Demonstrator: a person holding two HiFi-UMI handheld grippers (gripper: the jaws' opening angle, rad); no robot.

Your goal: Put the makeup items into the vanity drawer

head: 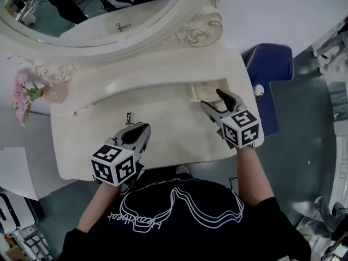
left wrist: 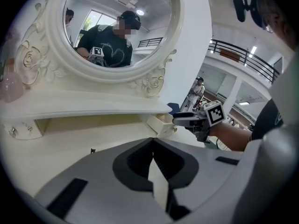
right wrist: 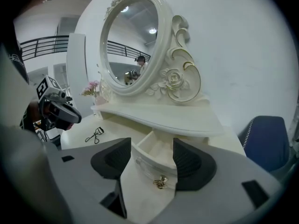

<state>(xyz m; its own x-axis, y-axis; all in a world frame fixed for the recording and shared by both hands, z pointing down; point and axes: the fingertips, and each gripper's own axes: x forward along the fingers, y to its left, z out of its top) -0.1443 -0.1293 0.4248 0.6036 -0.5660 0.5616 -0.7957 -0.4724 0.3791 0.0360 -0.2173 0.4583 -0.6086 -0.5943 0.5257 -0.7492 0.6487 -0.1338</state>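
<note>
A cream counter (head: 163, 129) with a curved front edge fills the middle of the head view, and the person stands right against it. Above it rises a big oval mirror (head: 98, 10) in a carved frame with roses and scrolls, set behind a narrow raised shelf (right wrist: 163, 115). To the right of the counter, just past its end, stands a blue chair (head: 270, 64).

Under the shelf, at the counter's right side, a small drawer (right wrist: 145, 167) stands pulled out, and the part of its inside that shows is pale and bare.

The right gripper (head: 213, 99) is held right at that drawer, tilted downward. Its jaws stand wide apart with the drawer's front between them, one to each side, and the pads do not press on it, so it has hold of nothing. The left gripper (head: 140, 130) hangs over the near left part of the counter, well apart from the drawer. Its jaws are closed tight on each other with nothing between them.

At the far left end of the counter stands a rosy vase (head: 54, 93) of pink flowers (head: 23, 94).

A small dark item lies flat on the open counter — it looks like an eyelash curler (head: 129, 117), though it is tiny in every view. It sits just ahead of the left gripper's tips and well to the left of the drawer, untouched by either gripper.

Smallest of all is the gold knob (right wrist: 160, 181) on the drawer's front — it shows midway between the right gripper's open jaws.
</note>
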